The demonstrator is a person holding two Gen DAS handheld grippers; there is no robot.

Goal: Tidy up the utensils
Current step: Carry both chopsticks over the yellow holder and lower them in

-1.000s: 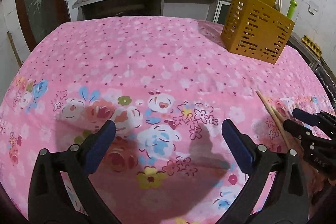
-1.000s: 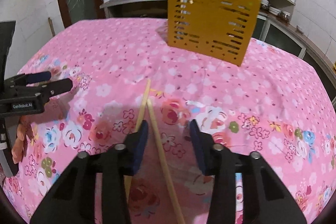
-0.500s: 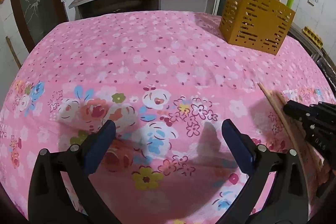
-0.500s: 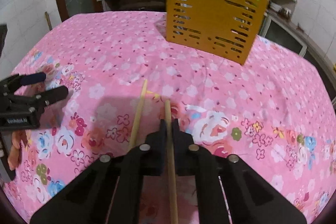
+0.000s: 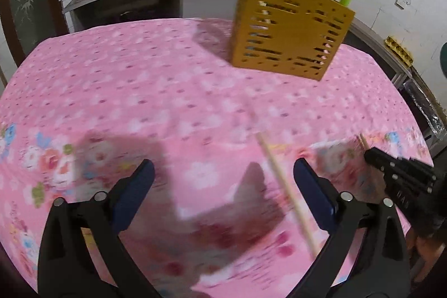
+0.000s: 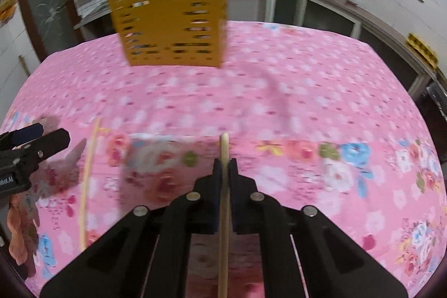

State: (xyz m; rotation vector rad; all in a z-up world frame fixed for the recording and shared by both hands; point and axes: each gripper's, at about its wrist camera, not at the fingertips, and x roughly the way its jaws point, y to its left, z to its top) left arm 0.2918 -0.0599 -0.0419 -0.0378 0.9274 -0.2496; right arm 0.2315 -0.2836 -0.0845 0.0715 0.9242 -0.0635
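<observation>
The right tool (image 6: 224,166) is clenched on one chopstick (image 6: 224,214), which runs up the middle of the right wrist view with only its rounded tip showing past the pads. The left tool (image 5: 222,186) is released and its jaws are closing; the second chopstick (image 5: 285,192) lies on the desk (image 5: 139,80) between them, close to the right-hand pad (image 5: 313,192) but not pressed by either. In the right wrist view that same stick shows at the left of the frame as a thin pale line. The yellow holder (image 5: 287,30) stands at the upper right of the left wrist view, well apart from both tools, with several utensils already upright in it.

Risks, as I judge them: the free chopstick sits off-centre between the left jaws, so as they close the near pad may push it sideways and roll it across the cloth before the far pad arrives. The held chopstick is gripped near one end, with most of its length behind the pads, so it could pivot in the grip on the way to the holder and strike the slotted wall instead of dropping in. The two tools are near each other and could collide.
</observation>
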